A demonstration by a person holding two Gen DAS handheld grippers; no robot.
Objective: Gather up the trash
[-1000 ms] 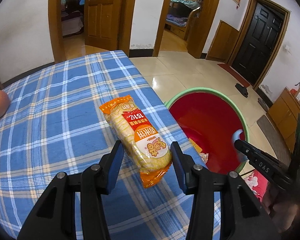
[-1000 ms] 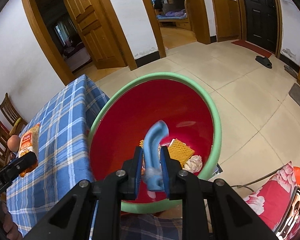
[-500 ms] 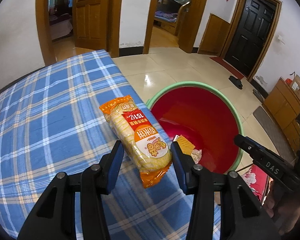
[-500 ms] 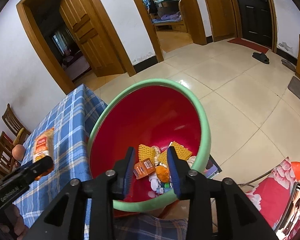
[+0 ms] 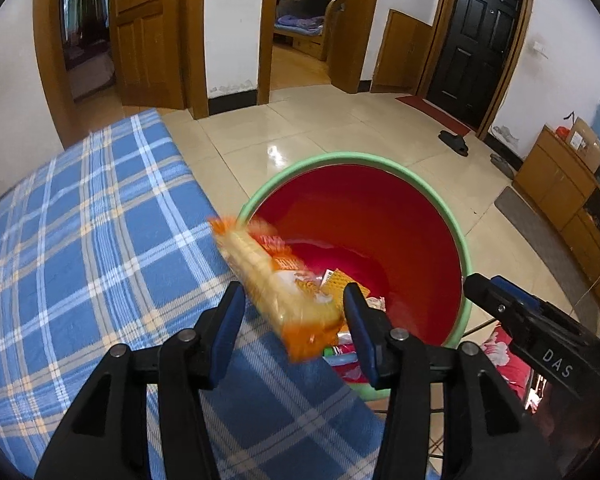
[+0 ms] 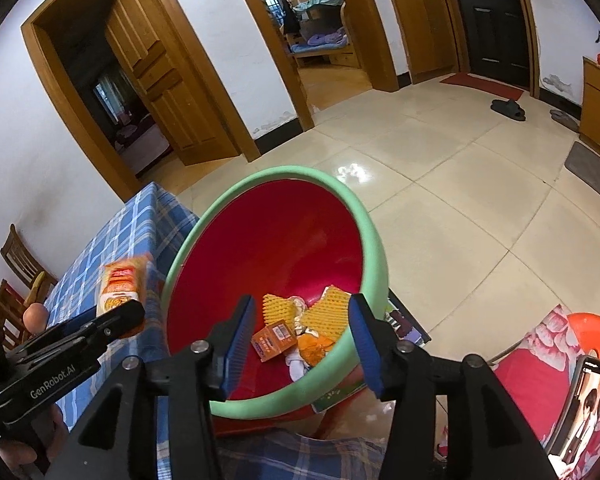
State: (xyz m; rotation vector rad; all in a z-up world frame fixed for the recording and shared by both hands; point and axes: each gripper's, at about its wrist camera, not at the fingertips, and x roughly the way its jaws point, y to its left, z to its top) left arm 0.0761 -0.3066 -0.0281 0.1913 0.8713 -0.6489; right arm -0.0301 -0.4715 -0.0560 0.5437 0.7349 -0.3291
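Left tool (image 5: 294, 316) tilted down, releasing snack packet (image 5: 276, 284)

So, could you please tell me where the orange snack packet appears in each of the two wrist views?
Left wrist: the orange snack packet sits low in the centre, blurred, between the left gripper fingers.
Right wrist: it is at the left edge, over the blue checked tablecloth.
Shared landmark: the green-rimmed red basin.

Left claw (image 5: 294, 316): pointing forward and down, jaws part open, just widened slightly, blurred packet between them. Right claw (image 6: 302, 334): same downward tilt, jaws just opening, nothing between pads. Hand (image 6: 20, 446) grips left claw's body.
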